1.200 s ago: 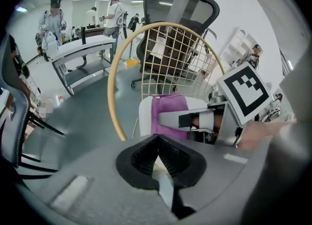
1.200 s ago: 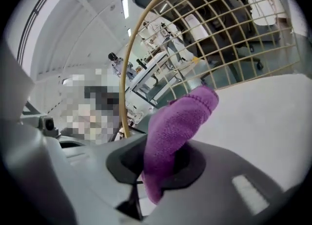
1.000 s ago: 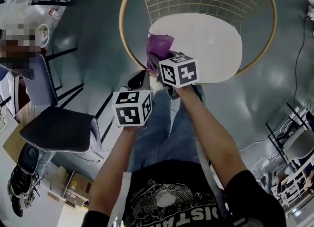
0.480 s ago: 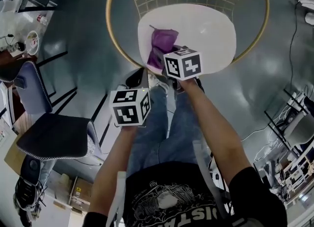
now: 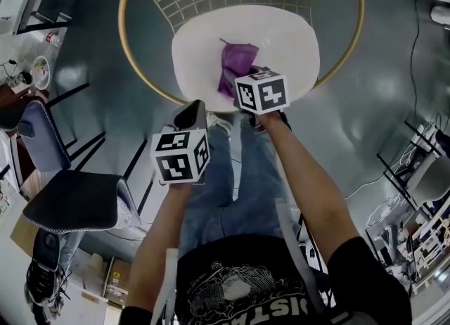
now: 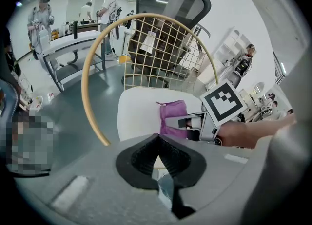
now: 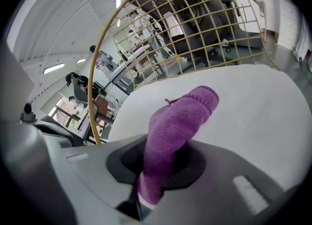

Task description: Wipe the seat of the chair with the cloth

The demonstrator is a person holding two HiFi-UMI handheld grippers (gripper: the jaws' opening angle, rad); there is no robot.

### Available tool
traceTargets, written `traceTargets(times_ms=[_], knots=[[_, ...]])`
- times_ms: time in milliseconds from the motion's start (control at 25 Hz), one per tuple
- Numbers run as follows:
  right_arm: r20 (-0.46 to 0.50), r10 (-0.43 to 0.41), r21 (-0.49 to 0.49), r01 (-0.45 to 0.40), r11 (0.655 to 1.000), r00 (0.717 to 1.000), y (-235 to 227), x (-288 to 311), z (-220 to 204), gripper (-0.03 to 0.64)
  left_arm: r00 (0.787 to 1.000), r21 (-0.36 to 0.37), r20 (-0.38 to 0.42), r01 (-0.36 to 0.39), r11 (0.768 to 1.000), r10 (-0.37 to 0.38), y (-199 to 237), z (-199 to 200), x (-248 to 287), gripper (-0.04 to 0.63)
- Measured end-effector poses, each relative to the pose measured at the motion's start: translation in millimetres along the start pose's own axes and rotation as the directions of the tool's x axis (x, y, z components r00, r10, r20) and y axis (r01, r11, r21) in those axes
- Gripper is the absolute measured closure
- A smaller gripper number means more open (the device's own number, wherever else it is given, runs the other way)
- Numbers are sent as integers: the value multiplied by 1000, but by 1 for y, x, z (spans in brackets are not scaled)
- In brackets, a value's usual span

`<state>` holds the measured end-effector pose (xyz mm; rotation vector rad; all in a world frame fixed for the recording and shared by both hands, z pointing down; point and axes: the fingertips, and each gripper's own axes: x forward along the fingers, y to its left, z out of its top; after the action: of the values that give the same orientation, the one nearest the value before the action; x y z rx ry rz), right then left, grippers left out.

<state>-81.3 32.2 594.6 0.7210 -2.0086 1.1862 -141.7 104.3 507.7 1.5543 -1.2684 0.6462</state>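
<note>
Cloth [image 5: 238, 60] farther across seat [image 5: 295, 42], arm [image 5: 302, 183] outstretched

Hidden and cropped parts

Head view: the right gripper [image 5: 238, 90] has its marker cube covering the near end of the cloth [image 5: 238, 60], and the chair [image 5: 290, 43] loses its wire back at the top edge.

You're pinching a fuzzy purple cloth [image 7: 180, 121] that's looking like knit terry, rough and matt. The right gripper [image 7: 161, 168] holding it is showing smooth matt grey plastic around a black ribbed lining. The seat [image 7: 263, 107] is coming across as smooth, white and matt. The wire back [image 7: 195, 19] is gleaming like gold-painted metal, and the floor [image 5: 365, 105] is throwing soft glossy reflections.
</note>
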Motion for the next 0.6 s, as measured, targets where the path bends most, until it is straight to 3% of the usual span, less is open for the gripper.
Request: traceTargets(times_ms=[600], knots=[[-24,-76,8,76,997,997,-91,-58,-11,552,1000,-23,-20,-2,1000,2,-65,-2,34,600]])
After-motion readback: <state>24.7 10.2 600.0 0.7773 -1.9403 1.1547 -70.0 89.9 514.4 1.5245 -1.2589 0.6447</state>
